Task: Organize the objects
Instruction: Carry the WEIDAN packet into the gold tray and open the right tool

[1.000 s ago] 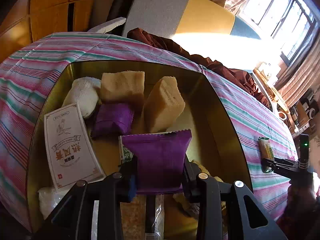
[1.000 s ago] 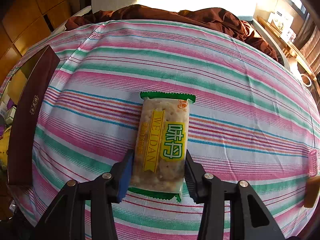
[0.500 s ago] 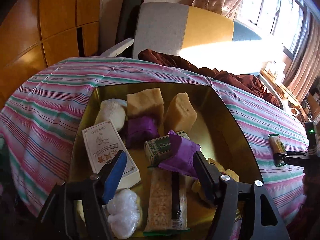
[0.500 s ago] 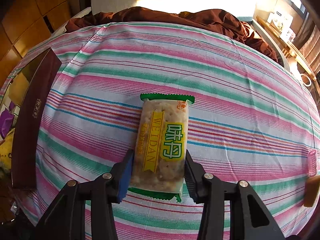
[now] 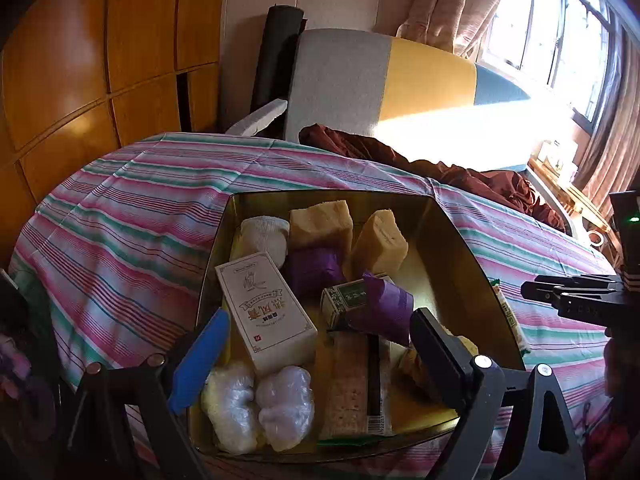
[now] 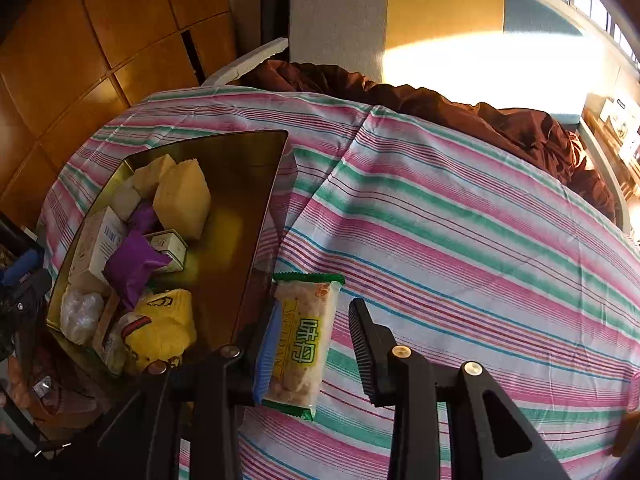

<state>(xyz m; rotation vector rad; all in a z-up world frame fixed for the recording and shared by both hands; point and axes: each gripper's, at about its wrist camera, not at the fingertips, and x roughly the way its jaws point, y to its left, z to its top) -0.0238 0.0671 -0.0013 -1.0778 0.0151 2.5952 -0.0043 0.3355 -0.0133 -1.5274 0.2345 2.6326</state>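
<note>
two views tell it: from the left wrist, the left gripper (image 5: pixel 316 344) hangs over the gold-lined rectangular tin box (image 5: pixel 452 240) on the striped pink-and-green cloth (image 5: pixel 132 216), jaws opening wide with nothing pressed between them, the purple foil snack packet (image 5: pixel 386 306) lying loose among the boxed and wrapped snacks, seemingly just released. from the right wrist, the right gripper (image 6: pixel 310 344) holds the clear, green-ended cereal bar packet (image 6: pixel 304 340) lifted beside the tin's rim, likely bound inside.
</note>
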